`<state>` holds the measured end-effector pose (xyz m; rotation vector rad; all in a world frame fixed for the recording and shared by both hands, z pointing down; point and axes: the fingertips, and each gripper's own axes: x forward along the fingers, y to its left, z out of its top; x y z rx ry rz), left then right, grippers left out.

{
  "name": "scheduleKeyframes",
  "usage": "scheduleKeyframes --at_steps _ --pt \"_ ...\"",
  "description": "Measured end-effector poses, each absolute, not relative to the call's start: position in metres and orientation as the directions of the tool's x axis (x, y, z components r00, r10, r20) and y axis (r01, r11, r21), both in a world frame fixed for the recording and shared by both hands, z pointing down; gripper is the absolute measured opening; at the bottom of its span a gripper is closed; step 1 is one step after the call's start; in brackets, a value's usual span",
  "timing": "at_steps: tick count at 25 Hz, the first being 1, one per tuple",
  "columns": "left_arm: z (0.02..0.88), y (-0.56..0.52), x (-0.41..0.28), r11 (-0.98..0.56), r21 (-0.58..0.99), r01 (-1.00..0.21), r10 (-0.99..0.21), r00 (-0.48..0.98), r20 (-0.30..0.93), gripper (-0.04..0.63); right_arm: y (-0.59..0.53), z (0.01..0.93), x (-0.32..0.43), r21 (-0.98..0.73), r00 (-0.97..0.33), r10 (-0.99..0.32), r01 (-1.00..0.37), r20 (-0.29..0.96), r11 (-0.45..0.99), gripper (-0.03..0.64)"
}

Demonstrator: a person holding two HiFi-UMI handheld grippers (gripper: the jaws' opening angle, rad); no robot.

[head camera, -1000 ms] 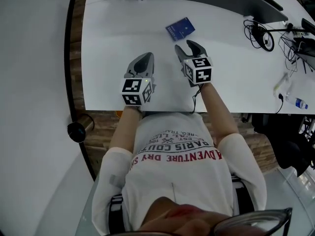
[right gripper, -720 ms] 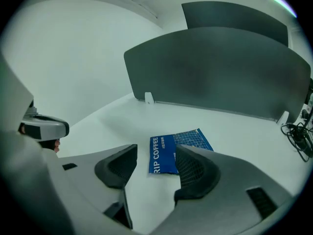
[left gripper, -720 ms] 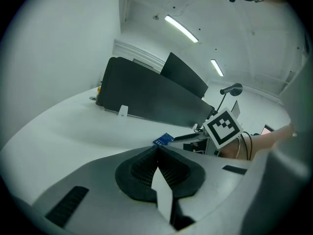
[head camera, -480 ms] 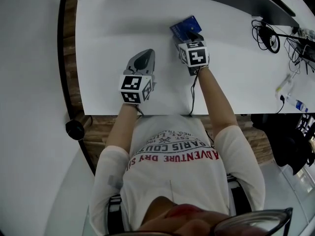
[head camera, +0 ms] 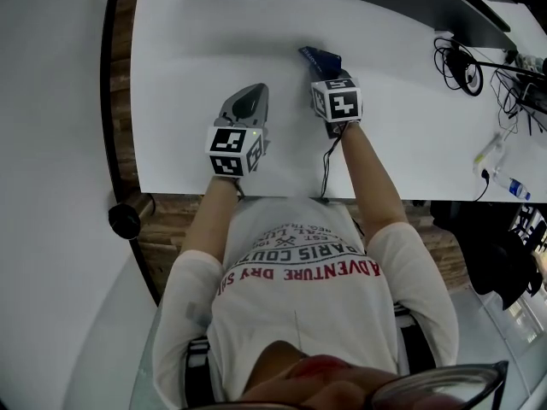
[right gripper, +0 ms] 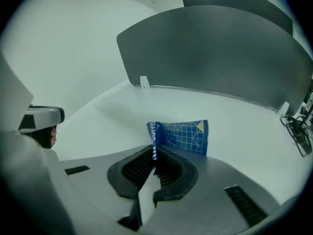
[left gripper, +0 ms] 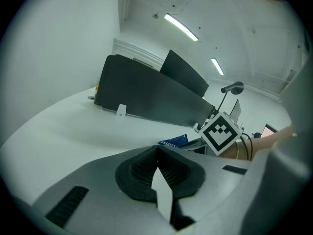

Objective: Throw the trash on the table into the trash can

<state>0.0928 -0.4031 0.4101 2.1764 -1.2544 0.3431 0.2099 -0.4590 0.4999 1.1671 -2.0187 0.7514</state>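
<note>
Right gripper [right gripper: 155,156] clenched on the near edge of the blue packet [right gripper: 184,136]; packet stood on edge ahead of the jaws, over the white table [head camera: 197,49], whether clear of it not discernible; left gripper [left gripper: 157,153] clenched on nothing, low over the table beside the right, apart from the packet; dark partition [right gripper: 220,58] behind.

In the head view, can make out only a corner of the blue packet [head camera: 319,56] ahead of the right gripper [head camera: 332,71]; rest tucked under its closing jaws and marker cube [head camera: 336,99]. Loses the near edge between the pads [right gripper: 137,166] in the right gripper view. Cannot read its print, nor name the small pale item [head camera: 515,186] far right of that gripper.
</note>
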Motion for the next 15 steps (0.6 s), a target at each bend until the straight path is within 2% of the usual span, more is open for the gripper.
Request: scheduleKeyframes --at_steps 6,15 --pt "0.383 -0.383 0.104 -0.34 0.347 -0.874 -0.752 0.475 0.457 0.023 -0.431 0.455 0.222 -0.159 -0.433 -0.556 -0.867 0.71 0.472 0.029" --pt "0.343 -0.297 0.124 -0.241 0.304 -0.922 -0.852 0.35 0.388 0.023 -0.35 0.392 0.222 -0.172 -0.586 -0.57 -0.768 0.576 0.617 0.029"
